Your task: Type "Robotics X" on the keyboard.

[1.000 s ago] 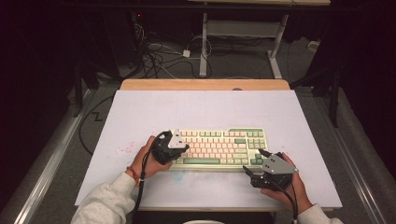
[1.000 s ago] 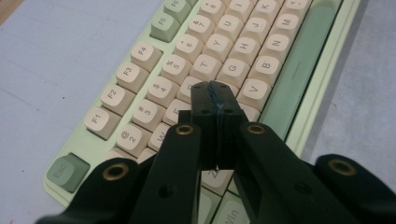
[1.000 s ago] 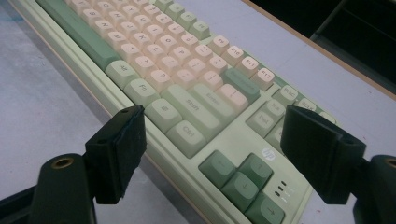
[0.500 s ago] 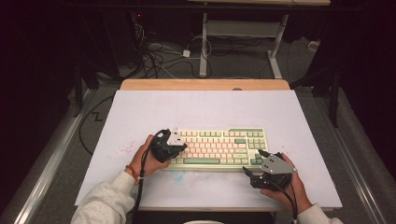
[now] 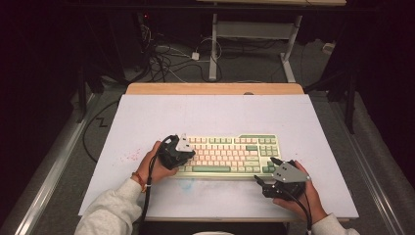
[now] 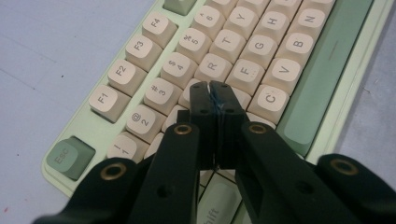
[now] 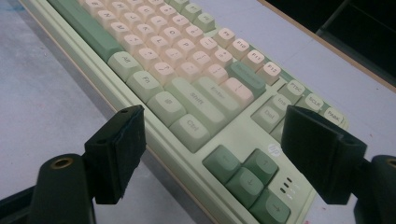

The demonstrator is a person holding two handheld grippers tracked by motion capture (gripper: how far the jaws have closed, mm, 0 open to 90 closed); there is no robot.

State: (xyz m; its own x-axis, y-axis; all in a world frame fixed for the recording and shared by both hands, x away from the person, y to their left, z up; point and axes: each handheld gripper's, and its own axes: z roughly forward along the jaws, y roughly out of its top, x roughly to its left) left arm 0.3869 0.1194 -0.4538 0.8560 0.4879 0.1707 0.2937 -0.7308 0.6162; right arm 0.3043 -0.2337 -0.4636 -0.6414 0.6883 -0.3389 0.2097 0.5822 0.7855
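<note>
A cream and green keyboard (image 5: 225,154) lies on the white table top (image 5: 215,112), a little front of centre. My left gripper (image 5: 187,154) is over its left end. In the left gripper view the jaws (image 6: 209,87) are pressed together with nothing between them, and their tips rest down among the letter keys near E and D. My right gripper (image 5: 265,170) sits at the keyboard's front right corner. In the right gripper view it (image 7: 219,154) stands open, its pads (image 7: 116,149) spread either side of the arrow keys (image 7: 247,179) and touching nothing.
The white top ends in a wooden strip (image 5: 215,88) at the far edge. Behind it, cables (image 5: 166,58) and the legs of a table (image 5: 214,44) stand on the dark floor. Red specks (image 5: 131,156) mark the top left of the keyboard.
</note>
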